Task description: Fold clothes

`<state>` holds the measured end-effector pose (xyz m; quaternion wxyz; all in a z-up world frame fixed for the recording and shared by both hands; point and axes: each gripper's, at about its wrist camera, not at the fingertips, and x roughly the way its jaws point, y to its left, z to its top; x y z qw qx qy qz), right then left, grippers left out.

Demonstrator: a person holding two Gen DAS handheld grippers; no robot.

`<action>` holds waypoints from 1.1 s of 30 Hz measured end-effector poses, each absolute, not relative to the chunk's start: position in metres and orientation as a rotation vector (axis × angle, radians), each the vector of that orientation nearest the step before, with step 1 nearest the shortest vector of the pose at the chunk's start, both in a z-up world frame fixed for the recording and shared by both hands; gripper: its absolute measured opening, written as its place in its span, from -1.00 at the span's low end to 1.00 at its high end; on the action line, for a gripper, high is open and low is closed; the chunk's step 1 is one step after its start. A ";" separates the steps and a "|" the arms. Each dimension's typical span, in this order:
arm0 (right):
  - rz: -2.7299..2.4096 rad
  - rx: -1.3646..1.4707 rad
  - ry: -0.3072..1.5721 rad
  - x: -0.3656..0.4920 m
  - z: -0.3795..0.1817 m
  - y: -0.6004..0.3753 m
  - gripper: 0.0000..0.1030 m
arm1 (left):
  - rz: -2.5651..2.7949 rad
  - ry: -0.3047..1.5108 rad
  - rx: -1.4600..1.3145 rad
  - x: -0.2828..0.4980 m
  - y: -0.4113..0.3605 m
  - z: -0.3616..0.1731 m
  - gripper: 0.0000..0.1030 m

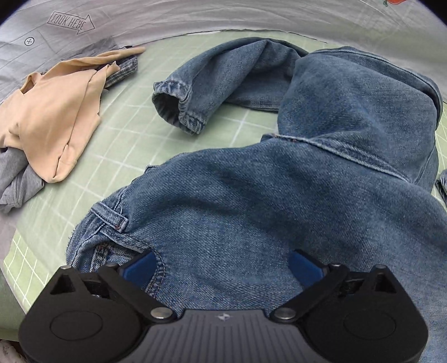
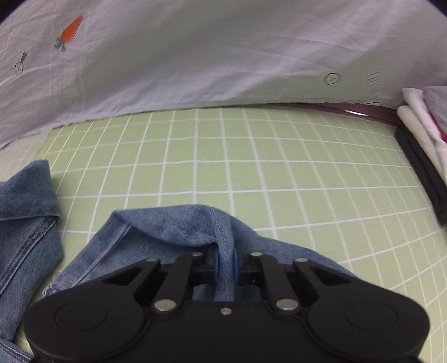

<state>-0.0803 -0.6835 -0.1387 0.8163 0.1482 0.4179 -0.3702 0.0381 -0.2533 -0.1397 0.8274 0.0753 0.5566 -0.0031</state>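
The left tongs (image 1: 223,268) hang low over the blue denim garment (image 1: 279,195), which lies crumpled on the green checked sheet (image 1: 125,134) directly ahead of and beneath them; their blue pads (image 1: 141,265) stand wide apart, released, with a broad swell of denim rising between them and nothing pinched. The left wrist view alone shows the garment's bulk, a cuffed end (image 1: 178,103) curling away toward the far side, and, well apart at the far left, a beige garment (image 1: 53,111) heaped on grey cloth (image 1: 16,184), with a pale grey printed sheet (image 1: 195,16) beyond. The right wrist view alone shows a narrow ridge of the same denim standing upright between the right tongs (image 2: 225,264), which are clenched on it, the fabric fanning out flat to either side on the green checked sheet. That view also gives the open stretch of sheet ahead, a carrot print (image 2: 71,29) on the pale cover, and a stack of folded white clothes (image 2: 421,123) on a dark tray (image 2: 424,178) at the far right. Both tongs point forward and tilt down, close to the bed surface.
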 end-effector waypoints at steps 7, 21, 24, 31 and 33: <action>-1.052 0.389 0.797 -0.181 -0.123 -0.720 -0.79 | -0.040 1.201 0.171 0.027 -0.259 -0.148 1.00; -0.985 0.580 0.778 -0.276 -0.139 -0.749 0.17 | 0.051 1.177 0.174 0.006 -0.271 -0.147 1.00; -0.899 0.580 0.765 -0.260 -0.140 -0.775 0.42 | 0.085 1.173 0.165 0.003 -0.274 -0.146 1.00; -0.855 0.602 0.814 -0.219 -0.162 -0.816 0.48 | 0.135 1.175 0.203 -0.009 -0.288 -0.143 1.00; -0.863 0.605 0.792 -0.217 -0.164 -0.820 0.04 | 0.137 1.178 0.209 -0.010 -0.289 -0.143 1.00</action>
